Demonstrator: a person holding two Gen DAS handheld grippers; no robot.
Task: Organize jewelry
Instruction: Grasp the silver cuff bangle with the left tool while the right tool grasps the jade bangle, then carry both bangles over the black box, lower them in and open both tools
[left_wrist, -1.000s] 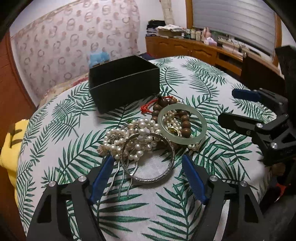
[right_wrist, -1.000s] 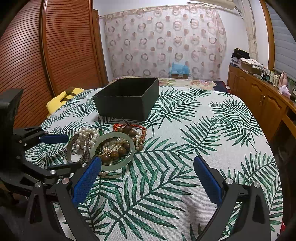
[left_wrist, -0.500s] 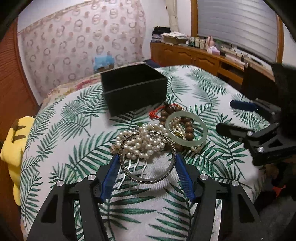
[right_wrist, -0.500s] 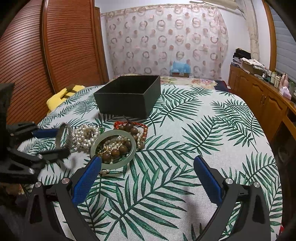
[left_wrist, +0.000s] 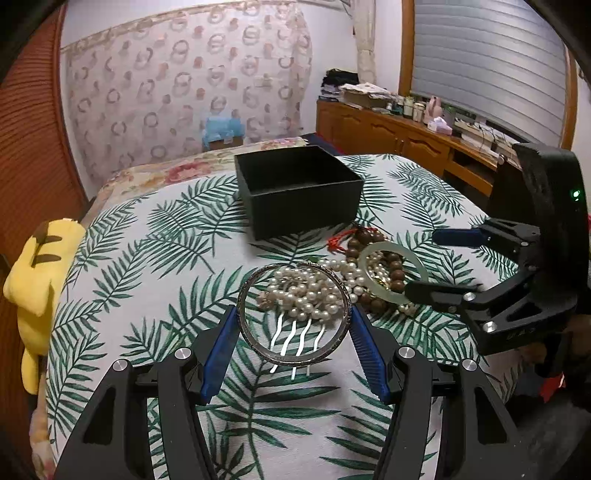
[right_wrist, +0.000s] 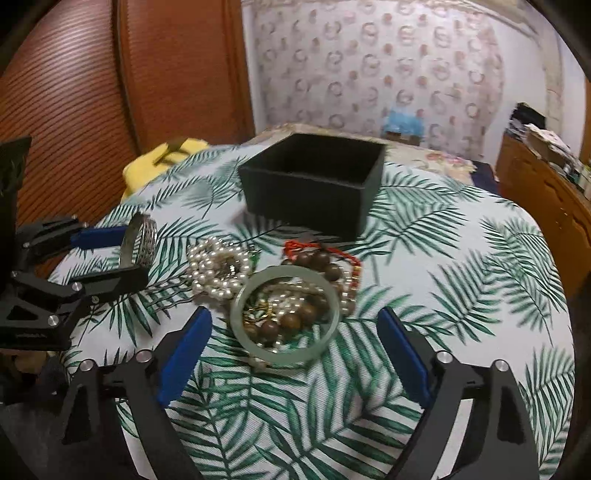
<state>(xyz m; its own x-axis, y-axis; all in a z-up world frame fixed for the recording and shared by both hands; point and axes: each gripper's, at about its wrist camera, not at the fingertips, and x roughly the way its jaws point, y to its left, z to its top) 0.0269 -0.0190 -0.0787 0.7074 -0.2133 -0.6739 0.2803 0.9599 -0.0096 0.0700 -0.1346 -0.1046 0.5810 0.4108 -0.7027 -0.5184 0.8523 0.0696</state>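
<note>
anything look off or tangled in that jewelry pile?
Yes. The pearl strand, wooden bead bracelet and jade bangle lie heaped and overlapping on the cloth, not sorted. The black box looks empty. Only the silver bangle is out, clamped in the left claw. No visible damage.

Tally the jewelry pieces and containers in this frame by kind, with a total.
Bangles: 2, silver bangle and jade bangle
Bead bracelets: 1, wooden bead bracelet
Pearl pieces: 1, pearl hair comb
Boxes: 1, black box
Total: 5
</note>
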